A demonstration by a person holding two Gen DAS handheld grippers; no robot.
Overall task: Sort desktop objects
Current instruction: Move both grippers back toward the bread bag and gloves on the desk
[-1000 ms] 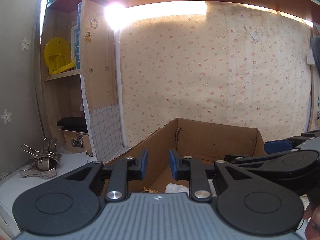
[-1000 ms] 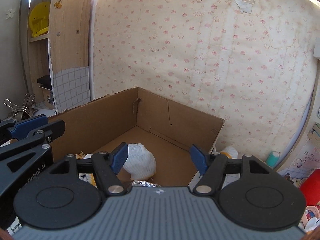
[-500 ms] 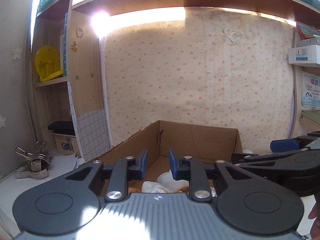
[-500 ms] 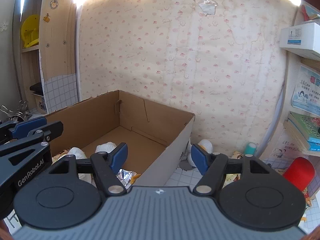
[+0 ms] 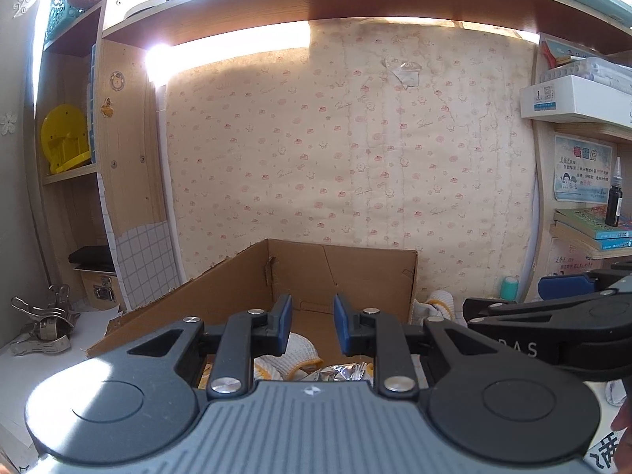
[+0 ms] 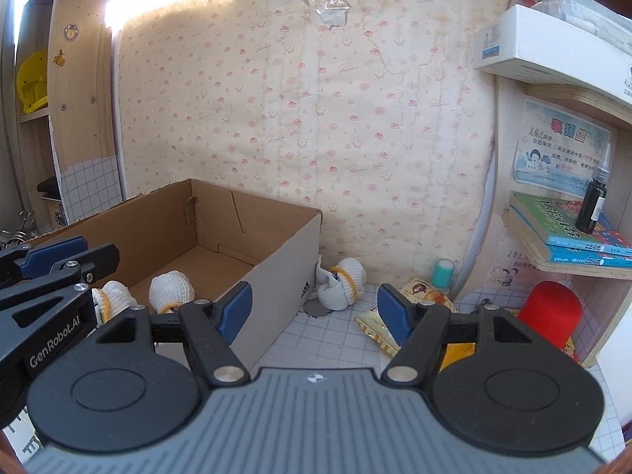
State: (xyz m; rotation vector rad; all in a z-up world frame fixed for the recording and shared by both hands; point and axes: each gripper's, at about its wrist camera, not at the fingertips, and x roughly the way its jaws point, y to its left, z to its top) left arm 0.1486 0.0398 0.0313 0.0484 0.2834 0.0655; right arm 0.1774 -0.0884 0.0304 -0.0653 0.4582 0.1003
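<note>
An open cardboard box (image 5: 339, 276) (image 6: 256, 245) stands against the wallpapered wall. Inside lie white gloves with yellow cuffs (image 5: 300, 355) (image 6: 172, 290) and a crumpled foil wrapper (image 5: 343, 371). My left gripper (image 5: 313, 318) hovers over the box's near end, narrowly open with nothing between its pads. My right gripper (image 6: 314, 312) is wide open and empty above the tiled desk just right of the box. Beyond it another white glove (image 6: 343, 284) lies beside the box's corner, with snack packets (image 6: 424, 292) to its right.
A teal cylinder (image 6: 442, 272) and a red cylinder (image 6: 549, 312) stand at the right, under a shelf holding books (image 6: 572, 233) and a black dropper bottle (image 6: 592, 205). Metal clips (image 5: 43, 324) lie left of the box, beside a wooden shelf unit (image 5: 122, 158).
Both grippers have drawn back from the box and swung right. The right one has left the box's interior and now faces the desk beside it. Neither jaw opening has changed.
</note>
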